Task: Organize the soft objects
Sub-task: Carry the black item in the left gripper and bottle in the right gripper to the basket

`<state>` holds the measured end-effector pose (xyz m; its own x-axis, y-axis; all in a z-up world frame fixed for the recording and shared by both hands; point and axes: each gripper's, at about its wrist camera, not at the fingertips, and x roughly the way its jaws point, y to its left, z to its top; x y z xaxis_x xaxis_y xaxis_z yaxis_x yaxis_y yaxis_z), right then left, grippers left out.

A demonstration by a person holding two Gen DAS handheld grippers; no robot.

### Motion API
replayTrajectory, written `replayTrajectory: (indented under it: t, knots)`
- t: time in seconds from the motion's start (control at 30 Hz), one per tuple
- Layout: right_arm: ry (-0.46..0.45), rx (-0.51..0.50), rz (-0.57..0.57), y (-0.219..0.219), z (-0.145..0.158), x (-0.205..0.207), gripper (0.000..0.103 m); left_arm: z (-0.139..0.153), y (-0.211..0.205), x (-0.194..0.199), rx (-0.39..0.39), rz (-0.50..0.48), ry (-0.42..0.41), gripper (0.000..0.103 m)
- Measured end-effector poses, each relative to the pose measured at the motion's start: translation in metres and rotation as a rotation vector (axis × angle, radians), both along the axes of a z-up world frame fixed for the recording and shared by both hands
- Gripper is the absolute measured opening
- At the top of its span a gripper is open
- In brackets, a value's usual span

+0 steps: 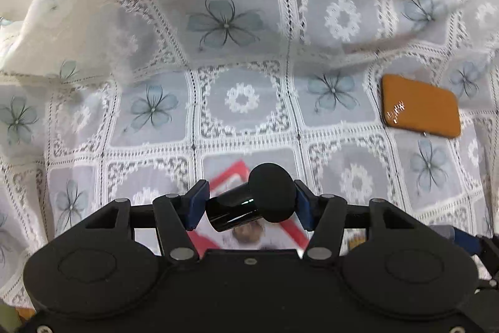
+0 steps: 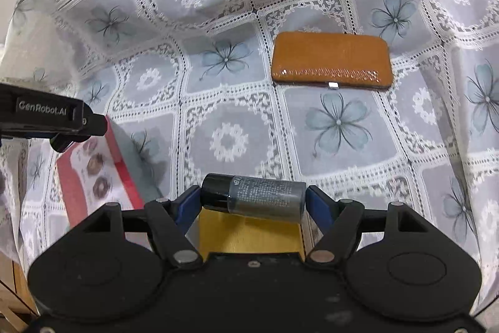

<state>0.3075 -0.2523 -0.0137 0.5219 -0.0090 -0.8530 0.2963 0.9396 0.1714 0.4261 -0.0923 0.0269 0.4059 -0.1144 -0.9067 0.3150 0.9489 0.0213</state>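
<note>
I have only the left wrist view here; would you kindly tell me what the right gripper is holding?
Observer: The right gripper is shut on a grey bottle with a black cap, gripped end to end.
Operator: Thank you. What lies beneath it?
Observer: Something flat and yellow, directly below the bottle.
Operator: My left gripper holds a black bottle over a red box; what is printed on the box?
Observer: Doughnuts, pictured on its top.

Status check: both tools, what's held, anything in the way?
Left tool shut on glossy black cylinder, above red box. Right tool shut on grey bottle. Orange case ahead on lace cloth, apart.
</note>
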Motion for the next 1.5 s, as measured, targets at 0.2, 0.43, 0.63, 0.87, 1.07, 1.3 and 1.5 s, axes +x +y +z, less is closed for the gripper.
replayTrajectory:
  t: [0.2, 0.43, 0.63, 0.87, 1.07, 1.3, 1.5]
  knots:
    - [0.002, -0.004, 0.007, 0.006, 0.002, -0.032, 0.072, 0.005, 0.01, -0.036, -0.012, -0.01, -0.011, 0.055]
    - [-0.003, 0.0, 0.034, 0.017, 0.0, -0.082, 0.072, 0.015, 0.023, -0.091, -0.034, -0.039, -0.044, 0.055]
    - [-0.022, 0.001, 0.053, 0.026, -0.002, -0.133, 0.072, 0.015, 0.027, -0.15, -0.023, -0.073, -0.088, 0.055]
    - [-0.057, 0.025, 0.05, 0.027, -0.006, -0.201, 0.072, 0.004, 0.034, -0.216, 0.006, -0.08, -0.132, 0.055]
    - [-0.079, 0.051, 0.037, 0.029, -0.015, -0.25, 0.072, -0.01, 0.043, -0.265, -0.015, -0.042, -0.141, 0.055]
    - [-0.078, 0.075, 0.018, 0.032, -0.029, -0.286, 0.072, -0.032, 0.049, -0.309, -0.024, -0.011, -0.126, 0.055]
    - [-0.092, 0.083, 0.024, 0.037, -0.033, -0.308, 0.072, -0.046, 0.048, -0.335, -0.017, 0.003, -0.132, 0.055]
